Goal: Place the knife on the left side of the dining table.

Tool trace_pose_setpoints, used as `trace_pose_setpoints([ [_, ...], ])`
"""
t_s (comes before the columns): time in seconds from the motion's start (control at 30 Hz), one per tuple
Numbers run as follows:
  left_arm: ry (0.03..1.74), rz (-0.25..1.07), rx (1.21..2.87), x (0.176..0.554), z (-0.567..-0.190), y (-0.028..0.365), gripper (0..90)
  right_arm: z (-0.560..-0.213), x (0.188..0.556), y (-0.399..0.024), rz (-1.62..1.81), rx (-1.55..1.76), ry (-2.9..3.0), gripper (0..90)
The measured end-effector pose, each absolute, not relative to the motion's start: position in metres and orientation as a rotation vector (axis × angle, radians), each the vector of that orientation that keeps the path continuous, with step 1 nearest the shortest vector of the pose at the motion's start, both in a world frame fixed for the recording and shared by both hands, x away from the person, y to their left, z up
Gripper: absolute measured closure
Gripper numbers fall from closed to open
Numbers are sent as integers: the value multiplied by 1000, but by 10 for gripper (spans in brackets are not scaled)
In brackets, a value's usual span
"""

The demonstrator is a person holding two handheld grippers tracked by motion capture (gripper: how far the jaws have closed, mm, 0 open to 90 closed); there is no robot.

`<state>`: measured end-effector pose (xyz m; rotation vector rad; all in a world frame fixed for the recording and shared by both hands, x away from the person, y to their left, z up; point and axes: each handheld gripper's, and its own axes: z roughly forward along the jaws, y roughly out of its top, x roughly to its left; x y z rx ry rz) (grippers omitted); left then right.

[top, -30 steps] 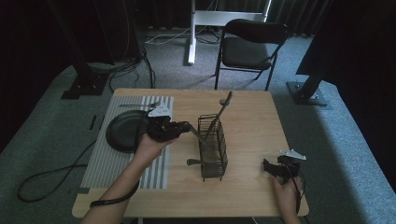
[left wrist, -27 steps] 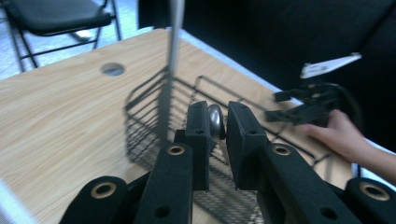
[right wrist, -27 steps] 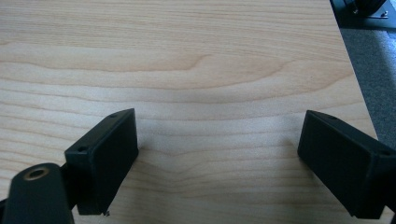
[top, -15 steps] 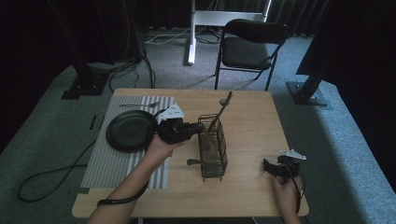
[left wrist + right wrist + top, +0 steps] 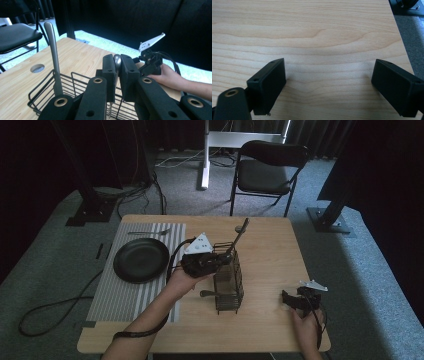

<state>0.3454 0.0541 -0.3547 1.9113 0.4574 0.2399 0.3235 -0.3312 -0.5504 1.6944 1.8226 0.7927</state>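
The left gripper is clamped on the rounded end of a slim silver metal utensil, holding it over the black wire cutlery basket, which stands at the centre of the pale wooden table. The utensil's far end is hidden below the pads, so its kind cannot be told.

To do this step well, judged from here: keep the handle upright, centre it over an open cell of the basket, lower until the tip passes the rim wires, then release. The polished metal looks slippery and offers little pad contact, so a firm, steady grip matters.

A second silver utensil with a long flat handle leans in the basket at 10 o'clock from the held one. A round matte black plate lies at 9 o'clock from the basket on a grey-and-white striped placemat.

The right gripper rests at 4 o'clock from the basket, jaws spread wide over bare wood grain, holding nothing.
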Motion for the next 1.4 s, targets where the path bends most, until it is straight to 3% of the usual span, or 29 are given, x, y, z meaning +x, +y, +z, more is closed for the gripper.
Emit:
trace_pose_setpoints([
  [0.73, 521, 195, 1865, 355, -350, 56, 842, -550, 324, -331, 793, 1695, 1823, 113],
  [1.4, 484, 265, 1781, 339, -292, 73, 841, -550, 324, -331, 792, 1694, 1822, 113],
])
